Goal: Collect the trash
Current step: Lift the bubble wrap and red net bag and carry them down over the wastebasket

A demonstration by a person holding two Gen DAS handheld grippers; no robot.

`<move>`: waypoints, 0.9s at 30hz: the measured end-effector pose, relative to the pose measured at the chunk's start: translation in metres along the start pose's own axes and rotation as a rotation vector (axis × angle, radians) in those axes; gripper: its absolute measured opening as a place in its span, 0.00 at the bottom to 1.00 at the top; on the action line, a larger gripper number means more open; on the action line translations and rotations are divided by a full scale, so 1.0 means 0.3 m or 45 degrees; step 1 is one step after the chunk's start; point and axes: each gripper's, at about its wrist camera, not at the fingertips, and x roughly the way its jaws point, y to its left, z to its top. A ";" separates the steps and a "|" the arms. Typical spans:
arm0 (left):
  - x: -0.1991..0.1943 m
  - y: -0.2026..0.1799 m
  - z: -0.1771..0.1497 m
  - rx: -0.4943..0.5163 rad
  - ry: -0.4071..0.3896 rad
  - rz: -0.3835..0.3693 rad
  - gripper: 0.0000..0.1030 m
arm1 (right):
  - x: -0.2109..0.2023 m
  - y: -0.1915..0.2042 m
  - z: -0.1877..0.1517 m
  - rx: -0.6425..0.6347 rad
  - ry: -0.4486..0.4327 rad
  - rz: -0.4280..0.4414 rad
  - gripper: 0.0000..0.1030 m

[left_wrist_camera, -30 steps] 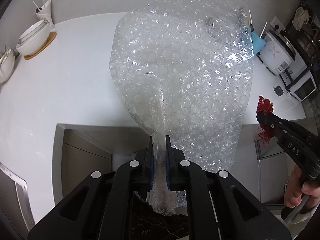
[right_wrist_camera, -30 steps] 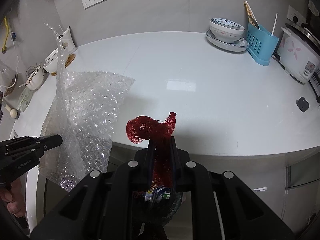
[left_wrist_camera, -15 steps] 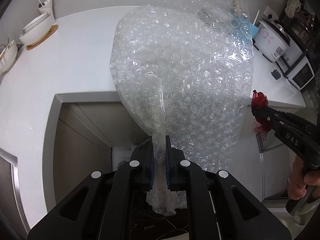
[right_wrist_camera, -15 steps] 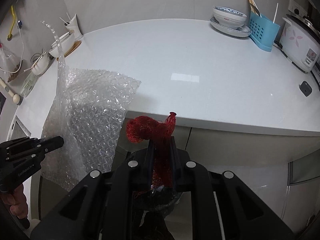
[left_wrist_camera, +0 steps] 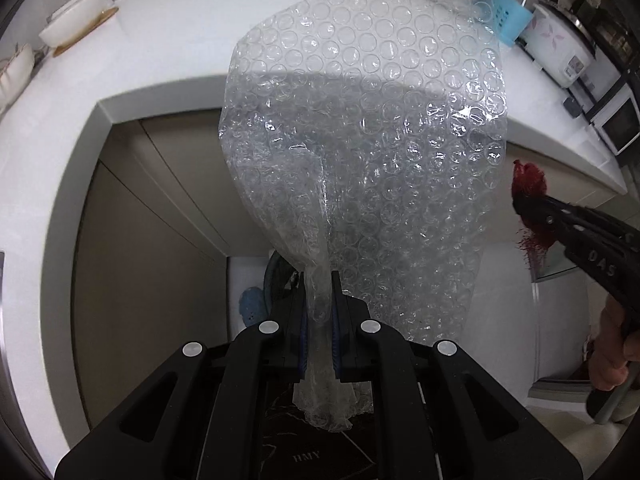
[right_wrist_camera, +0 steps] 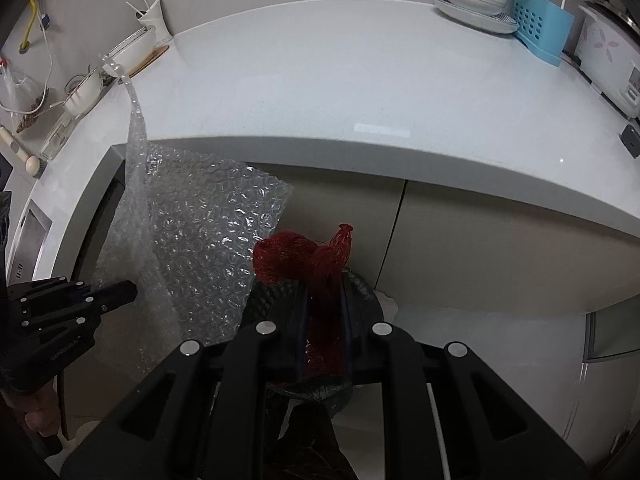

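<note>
Both grippers have dropped below the bench edge since a second ago. Left view: left gripper (left_wrist_camera: 319,280) is clamped on the bubble wrap (left_wrist_camera: 372,152), which stands up in front of the white bench (left_wrist_camera: 160,40). Right view: right gripper (right_wrist_camera: 325,286) pinches the red net (right_wrist_camera: 304,256) above a dark bin (right_wrist_camera: 360,284), probably ready for dropping; cabinet doors (right_wrist_camera: 480,240) lie behind.

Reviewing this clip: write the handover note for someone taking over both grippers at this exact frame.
Left gripper: shut on the bubble wrap, which stands up in front of the white counter.
Right gripper: shut on the red mesh net.
Done: both pieces are picked up, clear of the counter.
Left: drop both into a bin; a dark bag shows just under the right gripper, but no bin is clearly visible.
</note>
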 end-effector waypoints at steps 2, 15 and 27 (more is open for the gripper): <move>0.030 -0.020 -0.002 0.033 -0.009 0.014 0.07 | 0.020 0.001 -0.015 -0.012 0.007 -0.006 0.13; 0.278 -0.092 0.108 -0.037 0.113 -0.001 0.07 | 0.149 -0.047 -0.056 0.029 0.054 -0.009 0.13; 0.425 -0.196 0.169 -0.050 -0.054 0.117 0.08 | 0.270 -0.093 -0.095 0.080 0.122 0.019 0.12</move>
